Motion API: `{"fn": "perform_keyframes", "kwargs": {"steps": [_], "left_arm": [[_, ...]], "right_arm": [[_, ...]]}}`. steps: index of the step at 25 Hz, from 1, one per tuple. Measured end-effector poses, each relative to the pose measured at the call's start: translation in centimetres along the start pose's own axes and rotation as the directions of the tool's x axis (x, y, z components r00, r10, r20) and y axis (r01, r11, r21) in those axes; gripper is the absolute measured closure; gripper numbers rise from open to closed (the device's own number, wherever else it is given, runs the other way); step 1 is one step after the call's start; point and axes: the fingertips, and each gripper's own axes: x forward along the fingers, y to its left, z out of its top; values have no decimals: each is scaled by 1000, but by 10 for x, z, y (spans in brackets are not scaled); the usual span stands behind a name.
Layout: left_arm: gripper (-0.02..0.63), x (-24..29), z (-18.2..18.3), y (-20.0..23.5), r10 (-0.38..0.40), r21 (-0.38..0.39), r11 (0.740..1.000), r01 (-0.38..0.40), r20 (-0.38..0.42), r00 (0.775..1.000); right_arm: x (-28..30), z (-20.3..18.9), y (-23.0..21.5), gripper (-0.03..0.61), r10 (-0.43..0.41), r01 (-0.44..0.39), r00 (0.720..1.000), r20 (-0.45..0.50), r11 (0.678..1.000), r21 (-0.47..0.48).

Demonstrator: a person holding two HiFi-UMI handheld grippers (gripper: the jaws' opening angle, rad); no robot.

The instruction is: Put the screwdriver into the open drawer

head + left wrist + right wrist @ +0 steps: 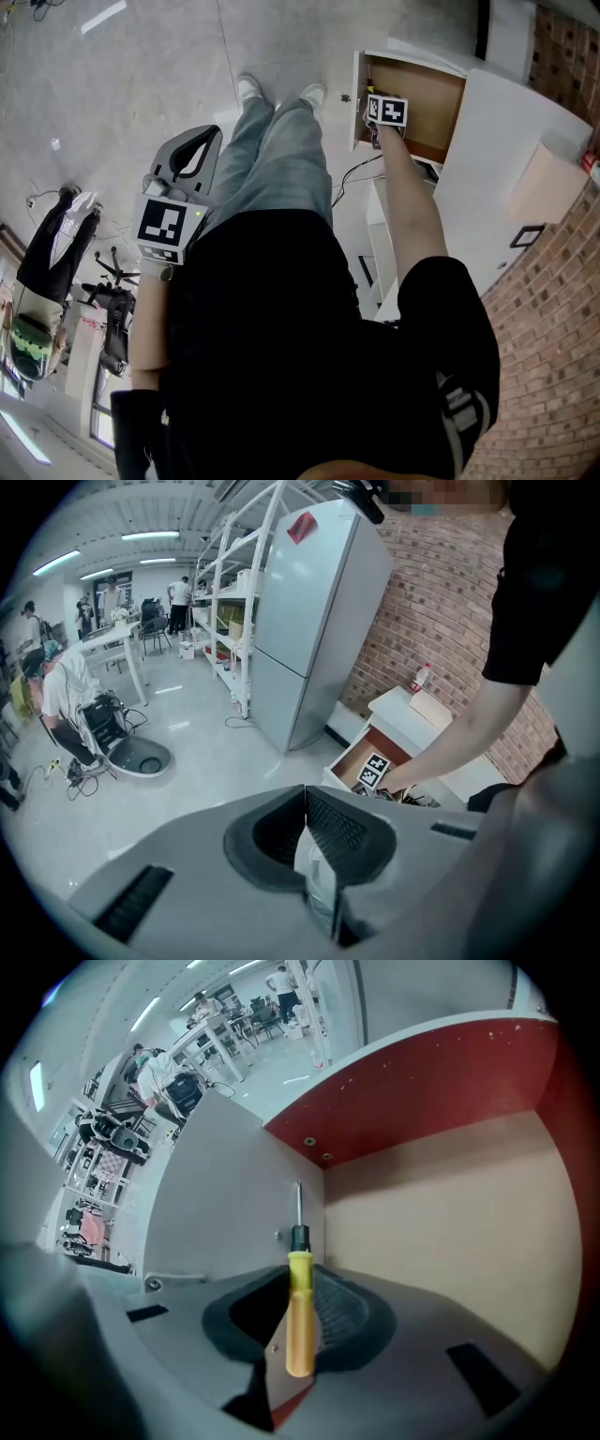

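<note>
Two grippers, one loaded.

Right gripper (302,1279): jaws partly closed, pads clamped on the yellow handle of the screwdriver (299,1312). Its black collar and metal shaft stick out past the jaw tips and point at an inner corner of the open drawer (427,94). Gripper and screwdriver sit in the drawer's mouth, over its tan floor. Whether the tip touches anything cannot be told. The drawer has a red-brown inner wall and a pale side panel with small screws.

Left gripper (305,799): jaws closed tip to tip, gripping nothing. It hangs beside the person's jeans (272,159), well apart from the drawer.

Surroundings:
- The drawer belongs to a low white cabinet (506,159) against a brick wall (553,337).
- On the cabinet top are a beige box (547,183) and a red-capped bottle (422,677).
- Cables (354,172) trail on the floor just beside the cabinet.
- Farther off stand a tall grey refrigerator (314,621) and white shelving (234,592).
- A crouched person (66,691) is next to a round grey base (139,757).

Writing: the marker cubes show black-and-white squares only. The red tag (302,527) on the refrigerator is too small to read.
</note>
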Motion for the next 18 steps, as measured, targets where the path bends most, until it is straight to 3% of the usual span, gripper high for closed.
{"fn": "perform_keyframes", "kwargs": {"steps": [14, 18], "left_arm": [[609, 0, -18, 11, 1, -18, 1000, -1, -34, 999], [609, -5, -20, 12, 6, -23, 1000, -7, -29, 1000]], "right_arm": [[20, 19, -17, 502, -40, 41, 998, -50, 999, 18], [14, 19, -21, 439, -99, 98, 994, -56, 995, -19]]}}
